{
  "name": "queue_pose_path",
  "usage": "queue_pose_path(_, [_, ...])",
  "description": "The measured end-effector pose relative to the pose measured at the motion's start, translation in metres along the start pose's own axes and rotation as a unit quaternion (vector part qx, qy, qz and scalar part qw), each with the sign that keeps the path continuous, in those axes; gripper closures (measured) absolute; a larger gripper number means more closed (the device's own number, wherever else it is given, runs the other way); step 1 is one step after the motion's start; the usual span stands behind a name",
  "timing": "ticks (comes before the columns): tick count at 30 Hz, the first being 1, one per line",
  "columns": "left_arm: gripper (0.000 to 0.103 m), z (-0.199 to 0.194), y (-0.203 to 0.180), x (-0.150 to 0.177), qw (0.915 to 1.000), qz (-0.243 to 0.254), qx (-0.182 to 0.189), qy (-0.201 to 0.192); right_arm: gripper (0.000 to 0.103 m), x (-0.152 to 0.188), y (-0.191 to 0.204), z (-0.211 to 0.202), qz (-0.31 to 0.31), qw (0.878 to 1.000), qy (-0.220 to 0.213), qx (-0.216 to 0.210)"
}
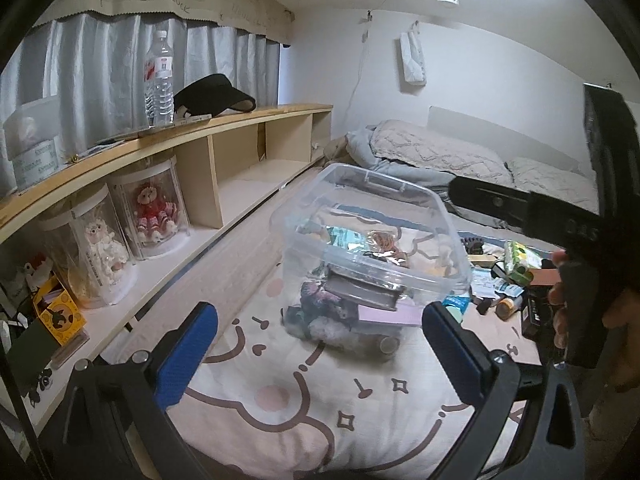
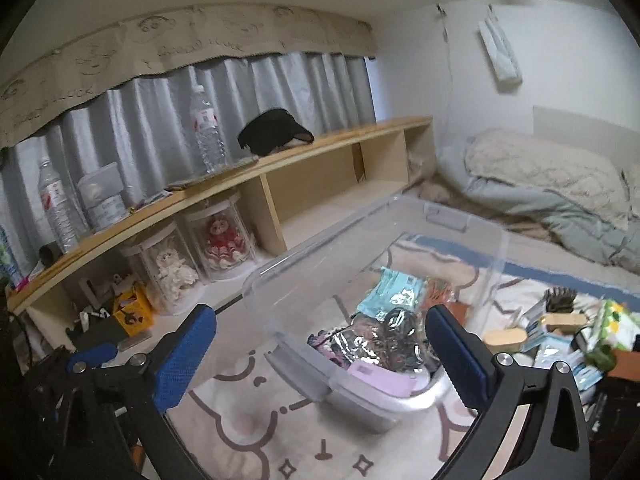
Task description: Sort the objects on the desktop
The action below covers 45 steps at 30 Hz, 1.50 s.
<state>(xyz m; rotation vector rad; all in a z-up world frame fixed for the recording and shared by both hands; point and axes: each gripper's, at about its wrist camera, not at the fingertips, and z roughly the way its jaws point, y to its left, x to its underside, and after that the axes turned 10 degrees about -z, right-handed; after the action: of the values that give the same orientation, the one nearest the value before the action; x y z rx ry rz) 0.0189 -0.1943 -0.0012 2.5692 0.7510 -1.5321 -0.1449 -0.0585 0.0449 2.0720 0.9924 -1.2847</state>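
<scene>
A clear plastic storage box (image 1: 372, 264) stands on the cartoon-print bed sheet (image 1: 280, 400), holding foil packets, a book and a pink card. My left gripper (image 1: 320, 354) is open just short of the box, blue pads (image 1: 188, 356) on either side with nothing between them. My right gripper (image 2: 320, 356) is open too, hanging over the near edge of the same box (image 2: 360, 280), empty. A pile of loose items (image 1: 508, 280), among them a green tissue pack and small bottles, lies to the right of the box. In the left wrist view a hand (image 1: 560, 320) holds the right gripper's black body.
A long wooden shelf (image 1: 224, 124) runs along the left, carrying a water bottle (image 1: 160, 76) and a black visor (image 1: 216, 96). Below it stand doll cases (image 1: 152, 212) and a yellow box (image 1: 60, 312). A folded duvet (image 1: 432, 152) lies behind the box.
</scene>
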Motion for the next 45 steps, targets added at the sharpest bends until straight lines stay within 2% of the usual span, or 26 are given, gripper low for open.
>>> queue_pose_path(8, [0.0, -0.027, -0.017, 0.0, 0.9992, -0.019, 0.029, -0.019, 0.0, 0.01, -0.01, -0.057, -0.009, 0.999, -0.031, 0.018])
queue_pose_path(20, [0.0, -0.053, -0.038, 0.014, 0.9987, -0.007, 0.02, -0.047, 0.0, 0.044, -0.035, -0.125, -0.036, 0.995, -0.052, 0.072])
queue_pose_path(37, [0.0, -0.064, -0.046, 0.046, 0.9986, -0.004, 0.029, -0.045, 0.0, 0.091, -0.053, -0.161, -0.053, 0.993, -0.049, 0.094])
queue_pose_path(45, [0.0, -0.065, -0.052, 0.059, 0.9983, 0.023, 0.02, -0.05, 0.0, 0.111, -0.055, -0.165, -0.047, 0.993, -0.042, 0.096])
